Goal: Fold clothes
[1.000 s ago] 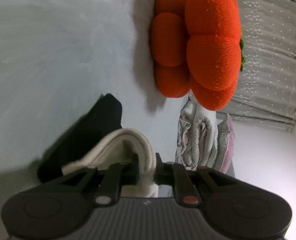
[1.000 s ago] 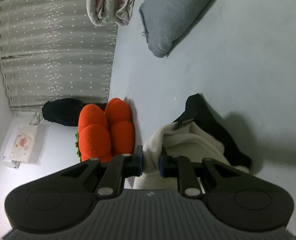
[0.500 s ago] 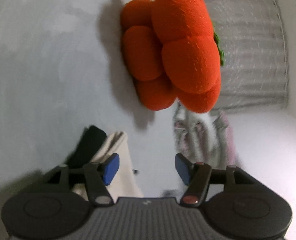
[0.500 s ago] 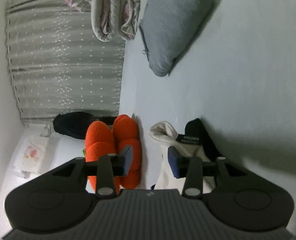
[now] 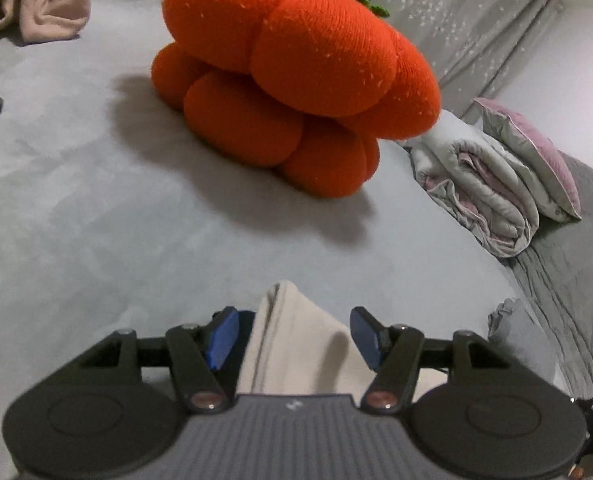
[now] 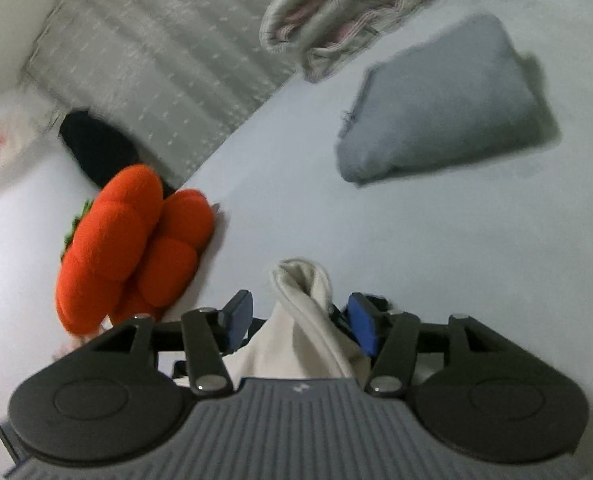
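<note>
Both tools, left (image 5: 294,338) and right (image 6: 300,318), spread wide around the cream garment (image 5: 296,344), lengthwise between them.

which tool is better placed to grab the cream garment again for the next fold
Neither clearly. Both the left tool and the right tool are open with the cream garment lying between their pads, untouched; the right's view is blurred, so perhaps left.

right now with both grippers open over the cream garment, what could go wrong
1. The cream garment lies bunched between the open left gripper fingers; closing could pinch several layers and spoil the fold.
2. The right gripper also straddles a raised ridge.
3. The orange pillow sits close ahead and could get bumped.
</note>
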The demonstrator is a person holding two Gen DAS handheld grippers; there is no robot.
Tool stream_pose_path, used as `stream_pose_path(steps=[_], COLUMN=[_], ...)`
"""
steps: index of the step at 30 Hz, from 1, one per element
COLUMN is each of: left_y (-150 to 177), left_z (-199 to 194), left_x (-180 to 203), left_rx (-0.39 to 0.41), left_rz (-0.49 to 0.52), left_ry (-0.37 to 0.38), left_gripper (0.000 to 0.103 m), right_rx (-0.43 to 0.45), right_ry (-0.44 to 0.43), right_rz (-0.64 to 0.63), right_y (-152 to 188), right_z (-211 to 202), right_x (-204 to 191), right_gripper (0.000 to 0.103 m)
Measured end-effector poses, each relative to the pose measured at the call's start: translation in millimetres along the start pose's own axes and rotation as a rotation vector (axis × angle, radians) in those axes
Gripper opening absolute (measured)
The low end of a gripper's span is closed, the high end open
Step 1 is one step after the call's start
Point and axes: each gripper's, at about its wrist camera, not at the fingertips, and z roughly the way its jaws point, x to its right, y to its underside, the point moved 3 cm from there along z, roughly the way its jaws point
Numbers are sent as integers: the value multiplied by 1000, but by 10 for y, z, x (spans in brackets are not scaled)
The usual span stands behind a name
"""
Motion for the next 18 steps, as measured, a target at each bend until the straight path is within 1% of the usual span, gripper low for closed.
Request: stream_pose_path(steps=[1,2,3,4,5,6,8,10,12,13,15,18], left_y=[-8,-15,-18,-7,3,11,19,15,-13,-17,-3,48], left_z=[15,26,37,49,48,45,34,-1,-60,-55,-32,91], left_x=[-12,-24,-38,-36,-35,-40,-31,0,23,44,80,55], left_rx=[0,0,2,5,11,19,54,111,169,182,197,174], left_rz=[8,15,19,19,18,20,28,34,36,52,95,129], left_ry=[1,-1,-5,-6,-2,6,20,37,54,45,17,-35], left_gripper=[56,46,38,33,18,14,12,11,11,11,11,11], right_rx=[2,0,-2,0,2,2,7,49,107,138,166,154], right_ry=[6,15,27,36,41,44,81,102,110,110,131,170], right_rz=[-45,-86,-123,-150,-173,-197,-262,-315,-325,-322,-325,-333], right_y=[0,10,19,38,70,105,181,215,189,176,161,167], right_z=[22,51,95,132,158,180,215,195,156,133,123,225], right_x=[-39,-61,-81,-90,-87,-80,-94,-118,-122,-115,-113,-70], right_gripper=[58,58,58,58,56,38,15,14,12,12,11,11])
